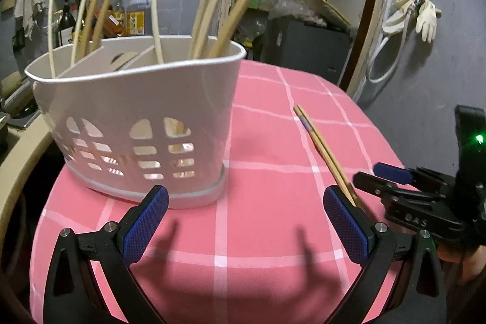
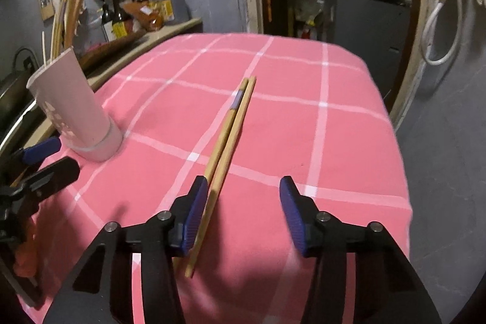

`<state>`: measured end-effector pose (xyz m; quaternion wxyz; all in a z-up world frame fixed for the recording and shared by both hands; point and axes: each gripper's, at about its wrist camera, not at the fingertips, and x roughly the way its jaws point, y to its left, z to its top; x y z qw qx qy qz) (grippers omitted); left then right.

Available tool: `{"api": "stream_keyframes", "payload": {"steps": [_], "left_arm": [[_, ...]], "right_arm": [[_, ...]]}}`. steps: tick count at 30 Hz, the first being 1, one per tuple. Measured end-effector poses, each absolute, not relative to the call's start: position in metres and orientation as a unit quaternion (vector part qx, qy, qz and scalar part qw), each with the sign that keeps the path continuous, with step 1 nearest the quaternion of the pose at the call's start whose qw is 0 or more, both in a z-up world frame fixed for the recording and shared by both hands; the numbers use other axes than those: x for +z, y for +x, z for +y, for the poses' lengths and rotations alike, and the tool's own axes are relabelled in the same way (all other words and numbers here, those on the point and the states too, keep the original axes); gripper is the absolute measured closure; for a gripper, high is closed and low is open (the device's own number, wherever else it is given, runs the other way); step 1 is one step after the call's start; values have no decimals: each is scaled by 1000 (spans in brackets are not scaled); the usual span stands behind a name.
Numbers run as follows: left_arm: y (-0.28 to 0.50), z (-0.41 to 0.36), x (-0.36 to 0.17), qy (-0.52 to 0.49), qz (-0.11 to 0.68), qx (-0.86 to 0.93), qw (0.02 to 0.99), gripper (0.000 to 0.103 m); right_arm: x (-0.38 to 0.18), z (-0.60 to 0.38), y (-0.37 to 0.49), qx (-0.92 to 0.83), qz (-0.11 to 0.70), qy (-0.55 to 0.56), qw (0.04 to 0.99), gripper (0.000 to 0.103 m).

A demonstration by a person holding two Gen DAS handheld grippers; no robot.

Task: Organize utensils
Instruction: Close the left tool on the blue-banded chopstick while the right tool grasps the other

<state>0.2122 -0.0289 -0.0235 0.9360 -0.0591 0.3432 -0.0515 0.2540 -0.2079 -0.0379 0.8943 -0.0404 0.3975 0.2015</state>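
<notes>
Here, a pair of chopsticks (image 2: 226,154) lies on the pink checked cloth (image 2: 303,126), running from near to far, well to the right of the white holder (image 1: 136,117). The right gripper (image 2: 243,214) straddles their near ends: its left pad (image 2: 194,220) is against them, while the right pad stands apart, so they are not clamped. The left gripper (image 1: 246,220) hangs wide and empty just before the holder, which has more chopsticks (image 1: 231,5) standing in it.
</notes>
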Motion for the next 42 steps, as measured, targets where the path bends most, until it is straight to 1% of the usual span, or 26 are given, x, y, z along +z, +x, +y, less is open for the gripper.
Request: {"api": "stream_keyframes", "payload": {"steps": [4, 6, 8, 9, 10, 11, 14, 16, 19, 25, 27, 28, 30, 31, 33, 34, 35, 37, 42], "left_arm": [[215, -33, -25, -53, 352, -57, 933, 3], [218, -36, -26, -51, 359, -60, 930, 3], [222, -41, -28, -48, 368, -64, 926, 3], [224, -43, -29, -48, 374, -68, 924, 4], [229, -46, -30, -49, 378, -71, 922, 4], [231, -48, -31, -49, 382, -74, 920, 4], [237, -55, -29, -49, 387, -86, 917, 4], [242, -63, -27, -47, 387, -96, 916, 5], [251, -75, -27, -42, 388, -111, 914, 10], [281, -95, -28, -40, 397, -126, 908, 24], [292, -98, -31, -40, 403, -126, 906, 34], [298, -99, -33, -41, 408, -126, 903, 37], [310, -101, -37, -43, 417, -127, 899, 47], [315, -101, -38, -45, 422, -127, 897, 49], [324, -102, -40, -51, 431, -128, 892, 56], [328, -100, -42, -55, 435, -129, 889, 58], [332, -100, -43, -56, 438, -130, 888, 60], [338, -99, -44, -60, 439, -129, 887, 62], [350, -96, -45, -73, 450, -130, 881, 72]], "right_arm": [[-44, -201, 264, 209, 415, -48, 884, 62], [-46, -200, 266, 211, 421, -48, 881, 67], [-46, -200, 268, 211, 424, -47, 879, 79], [-45, -203, 268, 213, 424, -43, 879, 83], [-45, -204, 269, 211, 425, -41, 879, 92], [-45, -207, 268, 210, 425, -40, 880, 95], [-46, -218, 266, 204, 426, -33, 881, 98], [-44, -227, 263, 196, 424, -29, 884, 98], [-41, -243, 257, 182, 422, -21, 888, 98], [-41, -262, 250, 167, 428, -14, 888, 98], [-41, -265, 248, 167, 429, -12, 888, 98], [-41, -266, 247, 167, 430, -11, 887, 98], [-40, -266, 247, 170, 432, -14, 886, 98], [-41, -266, 247, 172, 432, -14, 885, 97], [-41, -265, 251, 176, 434, -18, 883, 95], [-41, -264, 252, 178, 434, -19, 883, 92], [-40, -263, 257, 180, 434, -21, 883, 85], [-39, -260, 265, 182, 436, -23, 881, 78], [-40, -250, 298, 186, 451, -28, 872, 78]]}}
